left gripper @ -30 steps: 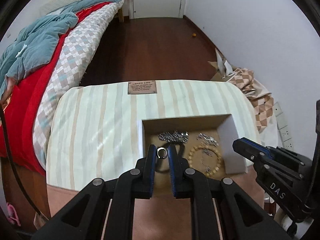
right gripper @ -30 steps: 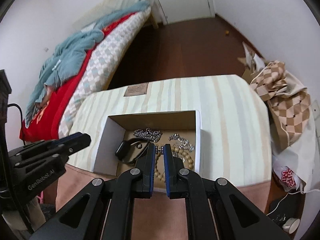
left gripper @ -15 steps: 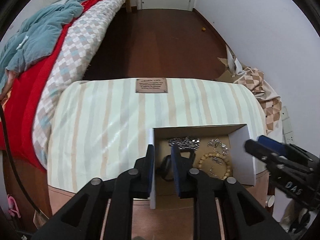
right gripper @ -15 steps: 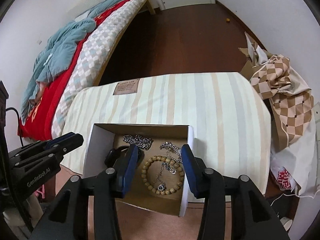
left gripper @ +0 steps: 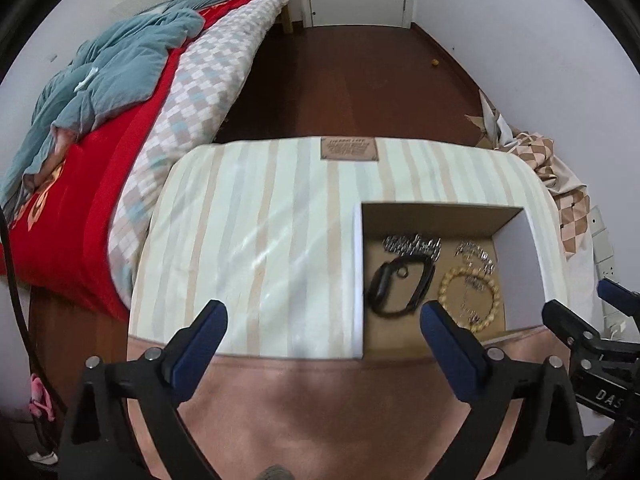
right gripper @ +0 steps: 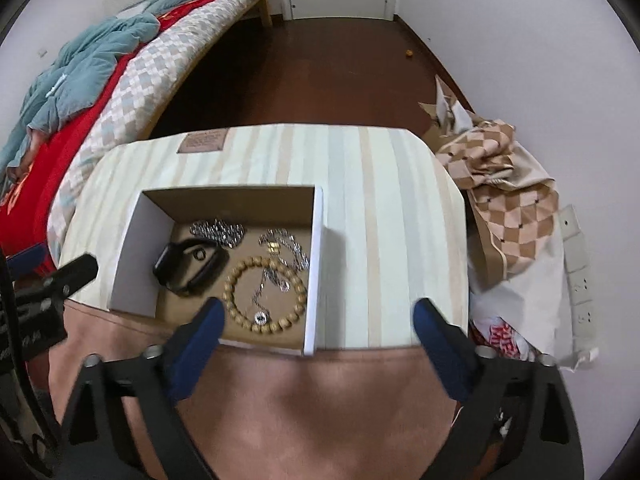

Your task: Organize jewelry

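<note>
An open white cardboard box (left gripper: 358, 272) (right gripper: 314, 264) sits on a striped cushion. Inside lie a black watch (left gripper: 400, 286) (right gripper: 188, 266) with a small ring (left gripper: 402, 272) (right gripper: 199, 255) on it, a wooden bead bracelet (left gripper: 470, 296) (right gripper: 264, 292), a silver chain (left gripper: 412, 244) (right gripper: 218, 230) and a silver necklace (left gripper: 474, 256) (right gripper: 286, 252). My left gripper (left gripper: 324, 320) is wide open and empty, near the cushion's front edge, left of the box. My right gripper (right gripper: 318, 316) is wide open and empty over the box's near right corner.
The striped cushion (left gripper: 248, 240) (right gripper: 384, 216) bears a brown label (left gripper: 349, 149). A bed with a red and blue cover (left gripper: 120, 92) is at the left. Checkered cloth and bags (right gripper: 508, 200) lie against the right wall. Dark wood floor (left gripper: 344, 80) lies beyond.
Both grippers opened wide and pulled back from the box. The left one let go of the ring, which now lies on the watch. The right one let go of the necklace.
</note>
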Motion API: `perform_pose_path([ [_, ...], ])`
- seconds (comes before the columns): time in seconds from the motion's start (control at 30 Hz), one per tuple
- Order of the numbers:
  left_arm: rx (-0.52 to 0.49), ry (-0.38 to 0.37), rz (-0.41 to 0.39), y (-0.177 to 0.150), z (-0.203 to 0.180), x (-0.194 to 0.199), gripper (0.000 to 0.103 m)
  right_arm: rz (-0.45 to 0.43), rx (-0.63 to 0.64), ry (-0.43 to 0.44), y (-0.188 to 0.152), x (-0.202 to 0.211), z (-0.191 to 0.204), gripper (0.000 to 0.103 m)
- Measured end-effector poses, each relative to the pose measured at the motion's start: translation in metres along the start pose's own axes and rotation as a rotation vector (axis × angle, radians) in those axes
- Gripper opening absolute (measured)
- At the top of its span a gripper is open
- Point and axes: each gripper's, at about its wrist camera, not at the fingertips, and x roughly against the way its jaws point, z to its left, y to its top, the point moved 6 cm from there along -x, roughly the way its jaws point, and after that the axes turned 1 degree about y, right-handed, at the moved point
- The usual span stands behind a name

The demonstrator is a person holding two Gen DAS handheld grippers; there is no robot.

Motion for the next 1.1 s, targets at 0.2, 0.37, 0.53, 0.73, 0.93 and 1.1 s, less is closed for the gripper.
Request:
perform_pose_path([
  [0.2,0.009,0.011,-0.009,-0.018,0.004,0.020,0.099,-0.004,-0.015,-0.022,-0.018,0.017,0.003,0.102],
  [0.37,0.028,-0.005,-0.052,-0.037,0.003,0.057,0.099,-0.044,-0.028,-0.029,-0.033,0.052,0.002,0.102],
  [0.53,0.036,-0.017,-0.097,-0.058,0.001,0.101,0.099,-0.105,-0.035,-0.043,-0.053,0.102,0.002,0.102],
  [0.73,0.047,-0.032,-0.174,-0.078,0.003,0.163,0.099,-0.189,-0.025,-0.042,-0.080,0.174,0.006,0.102],
  [0.93,0.044,-0.032,-0.247,-0.096,0.005,0.224,0.099,-0.266,-0.018,-0.028,-0.100,0.244,0.010,0.102],
  [1.1,0.039,-0.036,-0.294,-0.107,0.006,0.262,0.099,-0.340,-0.014,-0.037,-0.113,0.298,0.013,0.102],
])
